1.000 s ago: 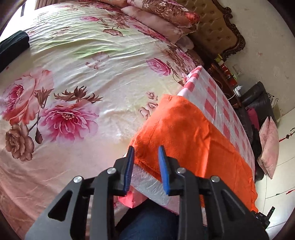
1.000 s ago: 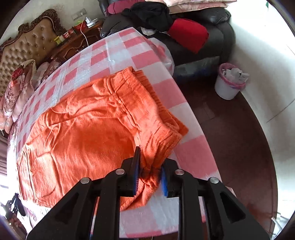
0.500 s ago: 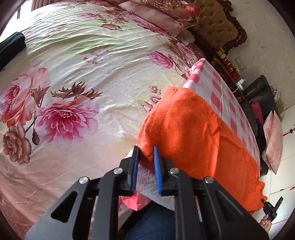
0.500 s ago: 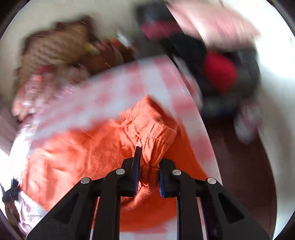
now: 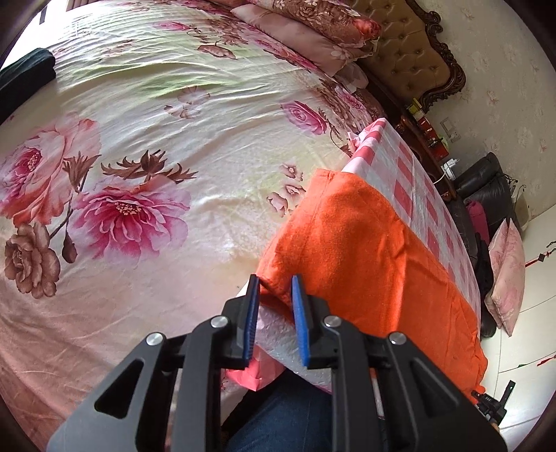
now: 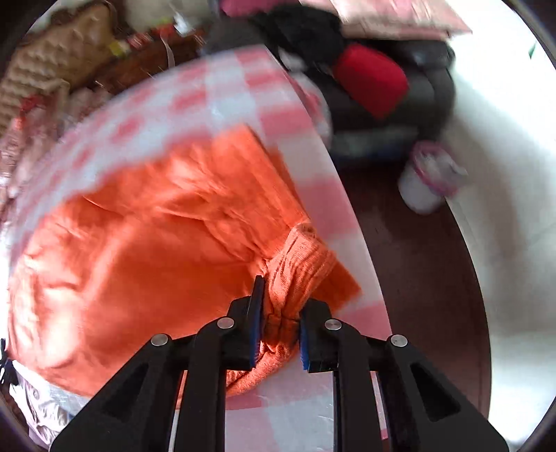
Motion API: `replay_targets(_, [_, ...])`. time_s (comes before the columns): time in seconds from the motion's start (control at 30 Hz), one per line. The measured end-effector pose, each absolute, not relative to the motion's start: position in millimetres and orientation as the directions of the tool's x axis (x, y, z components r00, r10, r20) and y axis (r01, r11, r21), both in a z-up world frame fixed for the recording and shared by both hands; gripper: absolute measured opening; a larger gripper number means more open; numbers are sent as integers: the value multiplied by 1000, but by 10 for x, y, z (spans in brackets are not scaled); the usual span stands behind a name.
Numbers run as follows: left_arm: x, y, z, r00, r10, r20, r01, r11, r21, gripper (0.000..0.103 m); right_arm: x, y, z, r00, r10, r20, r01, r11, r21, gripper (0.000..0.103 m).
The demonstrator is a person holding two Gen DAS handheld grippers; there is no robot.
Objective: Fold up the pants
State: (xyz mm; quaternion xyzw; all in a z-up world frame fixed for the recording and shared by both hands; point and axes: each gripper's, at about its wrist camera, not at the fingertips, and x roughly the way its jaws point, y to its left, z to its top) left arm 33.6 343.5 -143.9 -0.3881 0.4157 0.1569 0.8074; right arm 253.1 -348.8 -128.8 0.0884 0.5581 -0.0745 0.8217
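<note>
Orange pants [image 5: 365, 250] lie spread on a table with a pink-and-white checked cloth [image 5: 413, 174]. In the left wrist view my left gripper [image 5: 274, 292] has its blue pads on either side of the near leg-hem corner, which hangs over the table edge; the pads are close on the cloth. In the right wrist view the pants [image 6: 139, 250] fill the table [image 6: 222, 90], and my right gripper [image 6: 278, 306] is shut on the bunched ribbed waistband and holds it up off the cloth.
A bed with a floral cover [image 5: 139, 139] and pillows [image 5: 312, 24] lies left of the table. A dark sofa with a red cushion [image 6: 371, 80] and a small bin [image 6: 431, 177] stand beyond the table. My jeans-clad leg [image 5: 285, 417] is below the left gripper.
My left gripper closed from open onto the leg-hem corner. My right gripper has moved with the waistband, lifting and bunching it; the right view is blurred by motion.
</note>
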Motion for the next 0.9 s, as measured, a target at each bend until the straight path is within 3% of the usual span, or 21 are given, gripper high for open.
replay_targets(0.13, [209,3607,-1446,631,-86,-771,-592,589,-550,24,2445,-3361,-1309,386,-97,-917,187,982,-25,17])
replay_targets(0.3, [348,3613,-1482,617,-130,-776,-577,596,-558,30,2417,-3357,-1303,381,-105,-919,194,980,-32,17])
replay_targets(0.33, [433,3592,-1504,595,-138,-791,-575,616,-540,29,2417,-3359,-1302,380,-106,-919,194,980,-33,17])
replay_targets(0.37, [523,3568,-1523,565,-142,-813,-575,639,-511,16,2419,-3358,-1303,378,-109,-919,194,980,-37,17])
replay_targets(0.4, [590,3534,-1498,549,-129,-826,-569,666,-483,10,2449,-3360,-1318,374,-108,-921,197,980,-35,18])
replay_targets(0.53, [544,3363,-940,609,13,-793,-516,766,-384,10,2482,-3539,-1247,366,38,-930,261,955,141,18])
replay_targets(0.7, [487,3437,-1337,529,-14,-848,-569,735,-367,10,2413,-3557,-1350,371,24,-928,253,959,126,17])
replay_targets(0.9, [447,3447,-1314,529,7,-849,-582,731,-357,10,2408,-3392,-1283,364,-69,-929,222,975,15,17])
